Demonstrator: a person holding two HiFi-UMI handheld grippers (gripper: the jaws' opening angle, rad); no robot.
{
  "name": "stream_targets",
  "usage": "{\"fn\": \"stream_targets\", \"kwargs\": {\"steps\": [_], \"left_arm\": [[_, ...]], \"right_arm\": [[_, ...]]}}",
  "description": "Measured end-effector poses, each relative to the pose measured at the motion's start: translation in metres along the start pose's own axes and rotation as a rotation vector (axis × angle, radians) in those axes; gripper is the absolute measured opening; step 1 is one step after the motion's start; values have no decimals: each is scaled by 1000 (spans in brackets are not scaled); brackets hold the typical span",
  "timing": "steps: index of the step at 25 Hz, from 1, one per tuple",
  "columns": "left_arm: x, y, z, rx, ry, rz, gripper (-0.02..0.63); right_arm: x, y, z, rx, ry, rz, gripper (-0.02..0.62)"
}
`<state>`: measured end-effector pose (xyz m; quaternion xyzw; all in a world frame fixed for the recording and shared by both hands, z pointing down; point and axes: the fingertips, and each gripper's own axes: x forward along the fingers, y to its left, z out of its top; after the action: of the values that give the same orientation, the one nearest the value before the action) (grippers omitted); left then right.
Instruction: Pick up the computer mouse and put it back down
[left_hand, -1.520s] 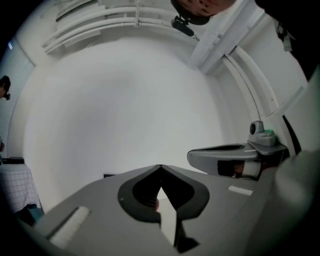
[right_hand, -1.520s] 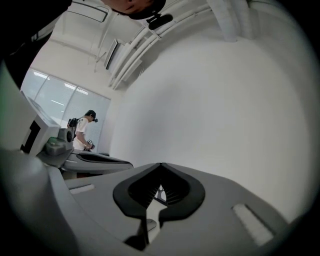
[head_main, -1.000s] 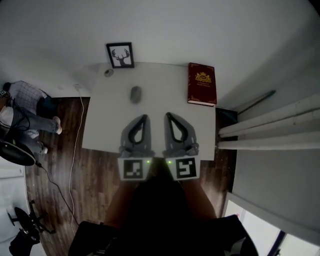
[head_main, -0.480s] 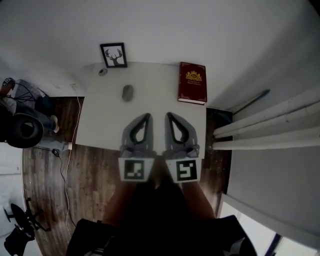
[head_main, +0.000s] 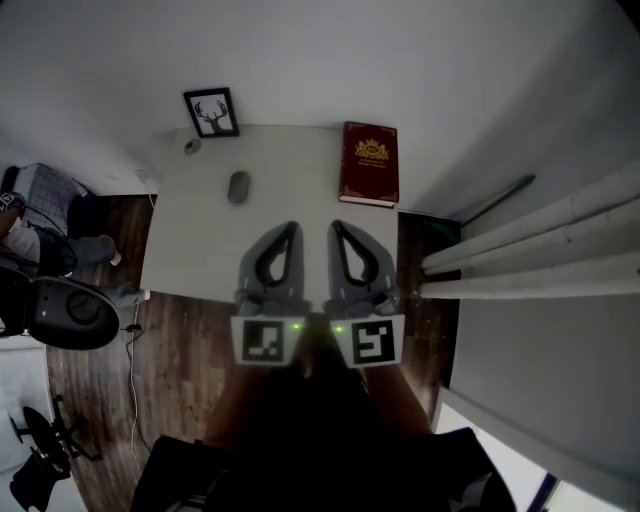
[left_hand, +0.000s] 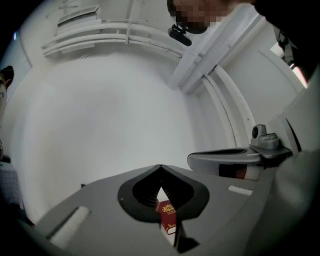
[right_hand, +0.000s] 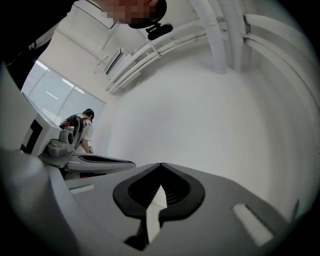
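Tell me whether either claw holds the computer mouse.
No, the computer mouse lies on the table, apart from the left claw and right claw, both shut.

Grey looped fingers (head_main: 289, 236) lead to black-and-white marker cubes (head_main: 261, 341) with green lights (head_main: 296, 325), above dark clothing (head_main: 310, 430).

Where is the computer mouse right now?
In the head view the computer mouse lies on the white table, far left, near the deer picture, with the red book to its right.
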<state>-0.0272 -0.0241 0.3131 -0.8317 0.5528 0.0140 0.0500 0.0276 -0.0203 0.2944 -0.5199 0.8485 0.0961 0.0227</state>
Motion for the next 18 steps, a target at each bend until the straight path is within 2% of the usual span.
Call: {"fn": "stream_targets", "kwargs": {"steps": [18], "left_arm": [[3,-7,4,20,-16,-25,0]], "right_arm": [[-3,-1,2,-10,-4,-2,12]]}}
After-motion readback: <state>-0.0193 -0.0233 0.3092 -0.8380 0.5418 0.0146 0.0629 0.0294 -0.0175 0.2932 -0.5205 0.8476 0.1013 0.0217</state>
